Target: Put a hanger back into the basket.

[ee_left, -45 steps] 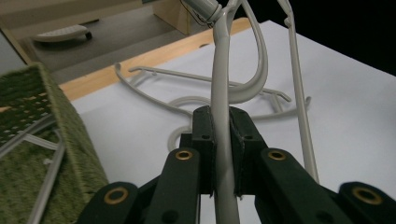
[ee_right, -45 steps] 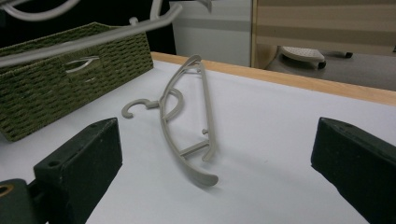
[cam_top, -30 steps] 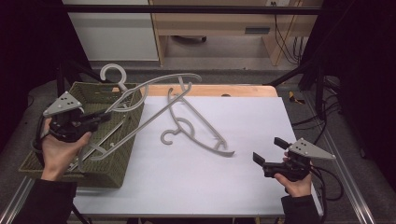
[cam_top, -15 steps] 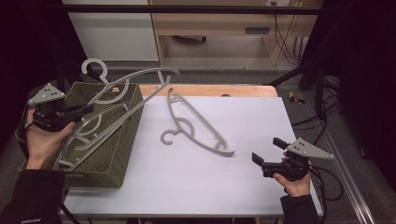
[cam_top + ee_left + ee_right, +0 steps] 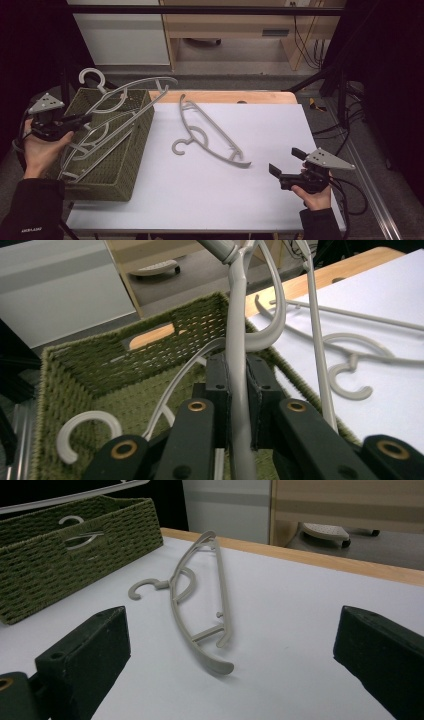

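Two grey plastic coat hangers are still outside the basket, one in the air and one on the table. The left gripper [image 5: 75, 120] is clenched on a bar of the held hanger [image 5: 120, 95]; in the left gripper view its pads pinch the grey bar [image 5: 239, 390] between them. That hanger slants over the green woven basket [image 5: 127, 165] at the table's left edge, hook uppermost and beyond the far rim, its lower end among the hangers already lying in the basket [image 5: 87, 150]. The step in hand is judged to be stowing: the held hanger is being brought down into the basket. The second hanger [image 5: 210, 135] lies flat on the white table top [image 5: 260, 200], well apart from the basket, hook toward it. The right gripper [image 5: 285, 167] rests near the table's right front corner with its jaws released and wide, holding nothing, pointed toward that hanger. The next move probably calls for lowering and tipping the held hanger until hook and shoulders clear the rim, then letting go.
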`<state>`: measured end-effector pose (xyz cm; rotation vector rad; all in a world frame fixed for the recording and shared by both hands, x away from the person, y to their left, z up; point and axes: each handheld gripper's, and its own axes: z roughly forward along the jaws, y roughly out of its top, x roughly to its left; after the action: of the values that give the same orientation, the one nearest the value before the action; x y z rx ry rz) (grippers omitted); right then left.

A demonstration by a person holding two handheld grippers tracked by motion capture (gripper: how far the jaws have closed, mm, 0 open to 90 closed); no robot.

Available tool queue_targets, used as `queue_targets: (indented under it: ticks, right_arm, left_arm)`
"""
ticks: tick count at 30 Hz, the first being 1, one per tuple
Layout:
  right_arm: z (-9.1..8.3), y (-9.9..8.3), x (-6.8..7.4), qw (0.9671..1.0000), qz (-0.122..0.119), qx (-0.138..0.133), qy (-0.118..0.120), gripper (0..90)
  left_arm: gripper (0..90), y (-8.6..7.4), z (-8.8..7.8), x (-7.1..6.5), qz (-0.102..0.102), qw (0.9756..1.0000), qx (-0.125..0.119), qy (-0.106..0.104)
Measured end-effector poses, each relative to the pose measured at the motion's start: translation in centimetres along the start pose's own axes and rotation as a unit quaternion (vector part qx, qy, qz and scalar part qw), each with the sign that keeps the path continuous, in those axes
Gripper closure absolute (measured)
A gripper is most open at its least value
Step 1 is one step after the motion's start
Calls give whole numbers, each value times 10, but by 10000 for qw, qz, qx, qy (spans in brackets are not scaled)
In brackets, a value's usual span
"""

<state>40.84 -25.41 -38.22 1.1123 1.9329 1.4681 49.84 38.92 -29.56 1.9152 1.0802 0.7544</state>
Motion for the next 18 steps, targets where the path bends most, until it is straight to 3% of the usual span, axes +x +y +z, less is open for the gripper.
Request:
queue_targets:
  ticks: [7, 18]
  right_arm:
    - [-2, 0, -1, 10000, 19, -25, -29, 19]
    - [1, -1, -1, 10000, 22, 33, -43, 19]
  left_arm:
    - [819, -7, 0, 16, 22, 9999, 105, 109]
    - [819, -30, -5, 38, -108, 9995, 148, 268]
